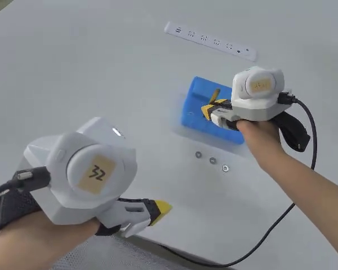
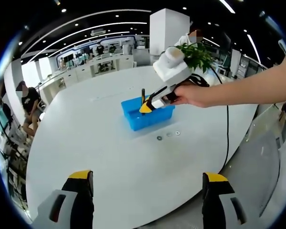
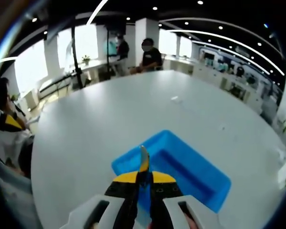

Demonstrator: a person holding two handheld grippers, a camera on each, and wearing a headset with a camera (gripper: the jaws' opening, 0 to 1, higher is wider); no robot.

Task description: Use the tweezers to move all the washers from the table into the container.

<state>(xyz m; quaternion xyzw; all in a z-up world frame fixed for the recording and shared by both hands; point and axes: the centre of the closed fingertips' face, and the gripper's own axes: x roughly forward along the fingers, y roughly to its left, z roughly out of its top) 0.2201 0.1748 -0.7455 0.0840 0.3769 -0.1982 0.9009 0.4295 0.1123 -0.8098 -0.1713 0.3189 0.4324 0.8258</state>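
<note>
A blue container (image 1: 205,109) stands on the white table, also seen as the blue container (image 2: 148,112) and the blue container (image 3: 181,169). Three small washers (image 1: 212,161) lie in a row on the table just in front of it, seen too as washers (image 2: 168,136). My right gripper (image 1: 209,108) hovers over the container, shut on the tweezers (image 3: 143,160), whose tip points up and out over the box. Those tweezers (image 1: 214,95) stick out past the yellow jaw tips. Near the table's front edge, my left gripper (image 2: 148,183) is open and holds nothing.
A white power strip (image 1: 209,40) lies at the back of the table. A black cable (image 1: 281,214) runs from the right gripper over the table's near edge. People stand in the room far behind the table.
</note>
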